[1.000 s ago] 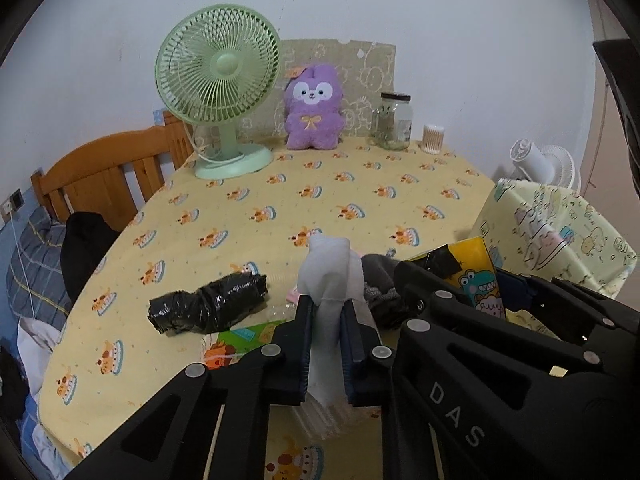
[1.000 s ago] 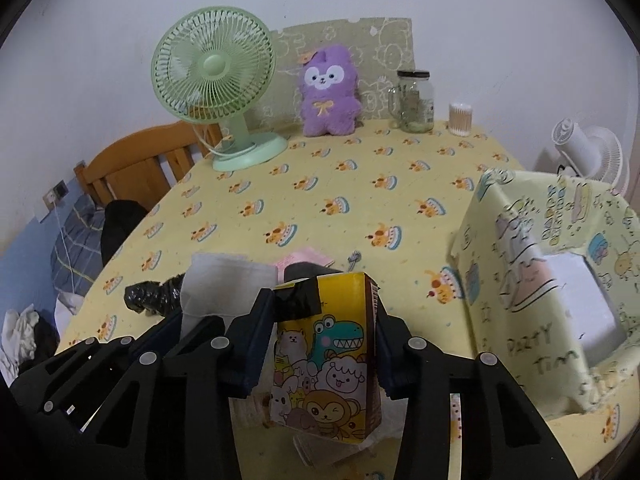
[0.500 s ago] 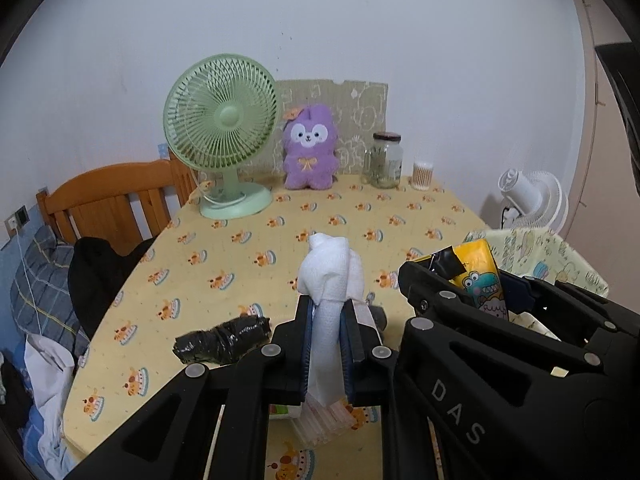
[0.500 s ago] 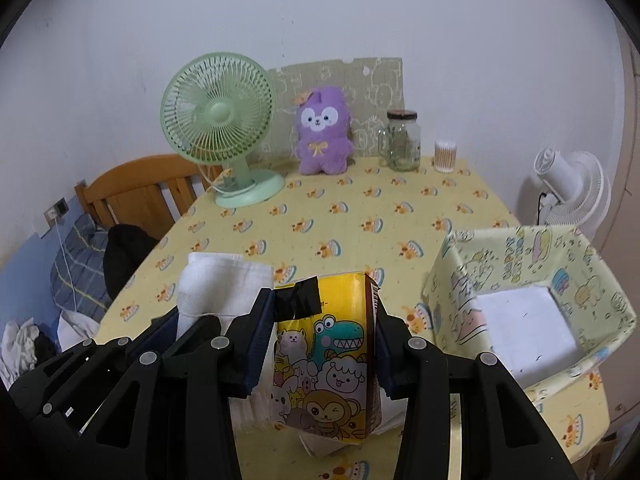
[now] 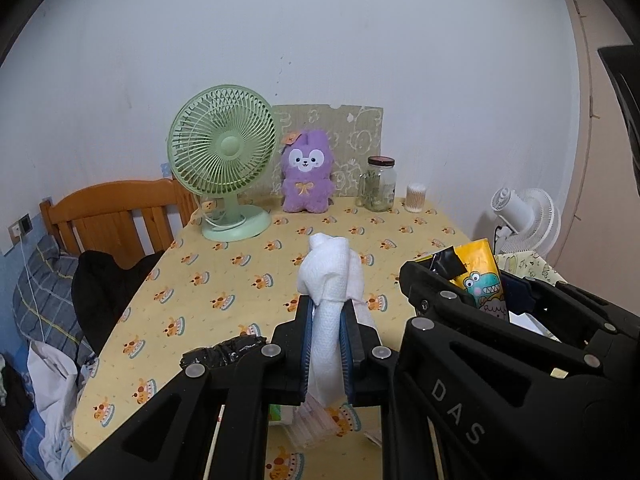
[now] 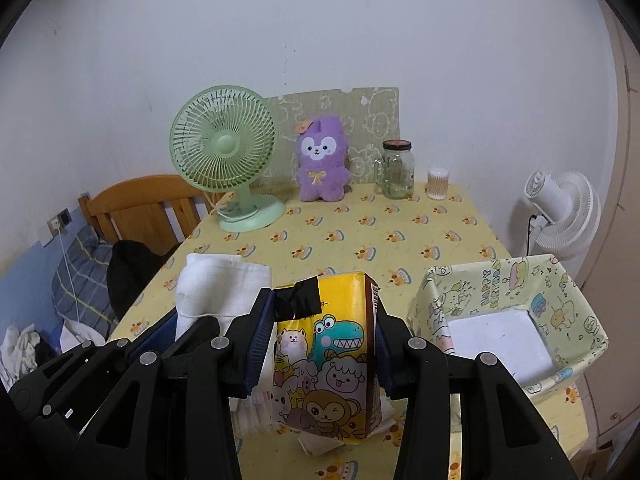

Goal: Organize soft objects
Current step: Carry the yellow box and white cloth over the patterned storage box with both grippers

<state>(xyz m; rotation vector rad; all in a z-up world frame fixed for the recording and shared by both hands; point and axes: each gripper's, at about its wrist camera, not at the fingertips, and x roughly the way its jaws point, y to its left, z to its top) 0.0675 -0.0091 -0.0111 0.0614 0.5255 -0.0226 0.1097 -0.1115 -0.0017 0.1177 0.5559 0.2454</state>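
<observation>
My left gripper (image 5: 328, 320) is shut on a folded white cloth (image 5: 330, 280) and holds it well above the yellow table (image 5: 256, 264). The cloth also shows in the right wrist view (image 6: 224, 292). My right gripper (image 6: 324, 320) is shut on a yellow cartoon tissue pack (image 6: 328, 360) with black tape on top, held above the table beside the left gripper. The pack also shows in the left wrist view (image 5: 476, 276). A patterned fabric box (image 6: 508, 320) with a white bottom stands open at the right.
A green fan (image 6: 228, 152), a purple plush (image 6: 320, 160), a glass jar (image 6: 394, 170) and a cotton swab pot (image 6: 438, 182) stand at the table's far edge. A black bundle (image 5: 224, 354) and flat packs (image 5: 316, 420) lie below the grippers. A wooden bed frame (image 5: 116, 212) is left.
Both grippers have risen with the cloth and the tissue pack. The table and the fabric box now sit lower and farther in both views.
</observation>
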